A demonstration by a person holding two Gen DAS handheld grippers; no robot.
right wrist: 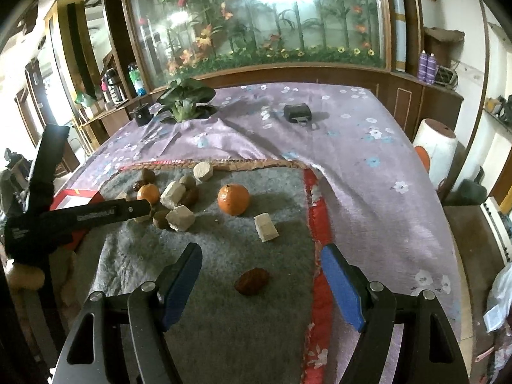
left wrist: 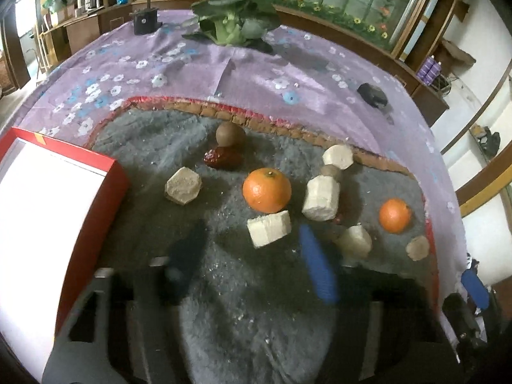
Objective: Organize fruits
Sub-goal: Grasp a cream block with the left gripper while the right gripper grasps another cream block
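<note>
On the grey mat lie two oranges, a brown kiwi, a red date and several pale cut chunks. My left gripper is blurred; its jaws stand apart, with one pale chunk at the tips, closer to the blue finger. A red box with a white inside sits at the left. In the right wrist view my right gripper is open low over the mat, and a lone red date lies untouched between its fingers. An orange lies farther ahead.
A purple flowered cloth covers the table beyond the mat. A leafy green vegetable and two small black objects sit at the far side. A white cylinder stands off the table's right edge.
</note>
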